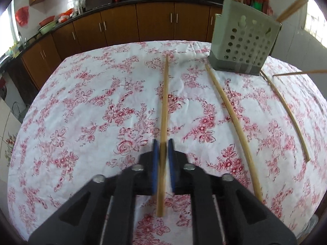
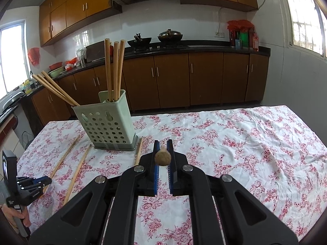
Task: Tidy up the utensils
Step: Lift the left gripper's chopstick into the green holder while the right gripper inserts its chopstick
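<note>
Floral tablecloth (image 1: 81, 106): left gripper (image 1: 162, 143) straddles a flat chopstick (image 1: 165, 102), jaws slightly apart; right gripper (image 2: 162, 143) clamps another chopstick (image 2: 162, 157) end-on.

Table covered by white cloth with red floral print (image 1: 85, 106). On it: pale green perforated utensil holder (image 2: 106, 126) standing upright near the far edge, taped at its base. Three loose wooden chopsticks lie on the cloth in front of it: one (image 1: 165, 102), second (image 1: 231, 114), third (image 1: 286, 112), roughly parallel, apart.
</note>
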Demonstrator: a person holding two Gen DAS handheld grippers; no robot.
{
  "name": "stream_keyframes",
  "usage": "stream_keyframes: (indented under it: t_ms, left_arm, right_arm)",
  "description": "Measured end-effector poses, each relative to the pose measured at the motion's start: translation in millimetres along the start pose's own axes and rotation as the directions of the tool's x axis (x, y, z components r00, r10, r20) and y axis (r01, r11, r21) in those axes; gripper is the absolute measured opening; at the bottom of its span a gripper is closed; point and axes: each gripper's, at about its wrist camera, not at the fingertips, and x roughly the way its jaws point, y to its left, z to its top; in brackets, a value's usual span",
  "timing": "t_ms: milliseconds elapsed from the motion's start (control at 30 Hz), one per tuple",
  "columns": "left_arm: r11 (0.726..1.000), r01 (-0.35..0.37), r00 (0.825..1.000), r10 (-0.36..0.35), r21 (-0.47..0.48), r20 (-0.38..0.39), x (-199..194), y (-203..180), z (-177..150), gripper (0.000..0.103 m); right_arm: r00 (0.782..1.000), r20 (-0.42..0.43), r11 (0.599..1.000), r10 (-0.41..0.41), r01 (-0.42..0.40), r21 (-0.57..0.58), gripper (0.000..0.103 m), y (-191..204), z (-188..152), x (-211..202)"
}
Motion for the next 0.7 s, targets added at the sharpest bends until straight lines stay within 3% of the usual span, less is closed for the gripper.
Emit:
stream_keyframes:
  t_ms: [67, 300, 533, 700]
  left_arm:
    - [1.0, 0.006, 1.0, -0.006, -0.005, 0.004, -5, 2, 4, 0.008]
    - [0.999, 0.034, 0.981, -0.028, -0.027, 0.194, -71, 7, 43, 0.008]
    - [0.994, 0.097, 0.935, -0.072, -0.054, 0.347, -129, 6, 83, 0.008]
    - [0.99, 0.142, 0.896, -0.119, -0.022, 0.427, -166, -9, 105, 0.008]
  right_arm:
    - [1.0, 0.008, 1.0, 0.001, -0.001, -0.001, 0.008, 0, 2, -2]
    - [0.997, 0.081, 1.0, 0.018, -0.018, -0.008, 0.008, 4, 19, -20]
    - [0.989, 0.14, 0.999, 0.046, -0.043, -0.022, 0.008, 15, 35, -33]
    - [0.972, 0.206, 0.993, 0.113, -0.114, -0.009, 0.008, 25, 57, -47]
